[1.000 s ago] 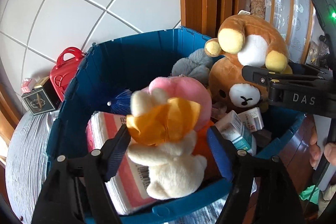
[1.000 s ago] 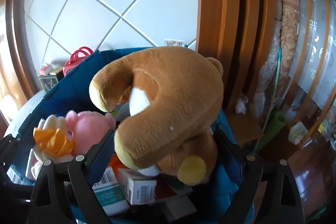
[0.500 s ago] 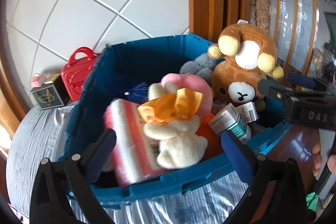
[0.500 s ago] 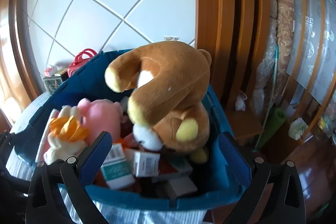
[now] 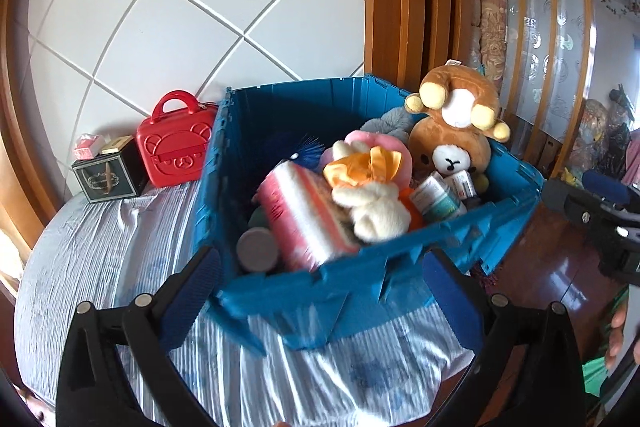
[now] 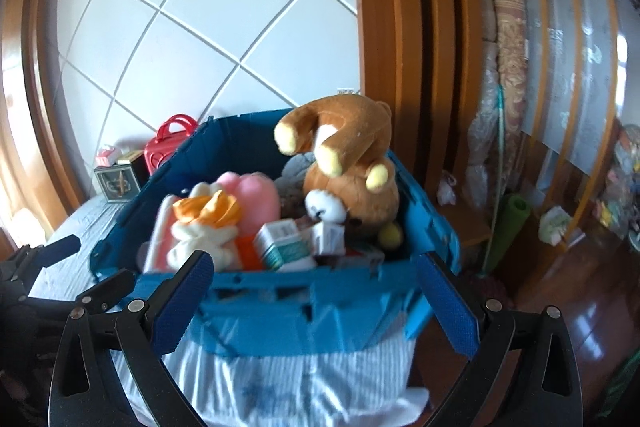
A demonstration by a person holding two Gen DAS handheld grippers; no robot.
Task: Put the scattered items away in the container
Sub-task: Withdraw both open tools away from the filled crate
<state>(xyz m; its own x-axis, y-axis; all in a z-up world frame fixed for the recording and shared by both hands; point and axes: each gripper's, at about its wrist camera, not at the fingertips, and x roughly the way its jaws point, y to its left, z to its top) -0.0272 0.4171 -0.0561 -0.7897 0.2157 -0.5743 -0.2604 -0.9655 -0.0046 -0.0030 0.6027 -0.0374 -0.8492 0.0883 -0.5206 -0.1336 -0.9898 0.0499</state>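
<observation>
A blue plastic crate (image 5: 360,287) (image 6: 312,311) stands on a striped blue-white cloth. It holds a brown bear plush (image 5: 456,131) (image 6: 348,163) lying head down, a cream rabbit plush with an orange bow (image 5: 368,187) (image 6: 204,227), a pink plush (image 6: 252,195), a pink-and-white pack (image 5: 304,215), small boxes (image 5: 436,199) (image 6: 284,243) and a grey round lid (image 5: 258,251). My left gripper (image 5: 320,299) is open and empty in front of the crate's near wall. My right gripper (image 6: 316,303) is open and empty, also just in front of the crate.
A red bear-face case (image 5: 176,143) (image 6: 170,143) and a black box (image 5: 108,175) stand on the cloth left of the crate, by the white tiled wall. Wooden door frames rise behind. A dark wood floor with clutter lies to the right.
Both grippers let go of their plush toys, opened wide and pulled back from the crate. The rabbit and the bear now rest inside the crate.
</observation>
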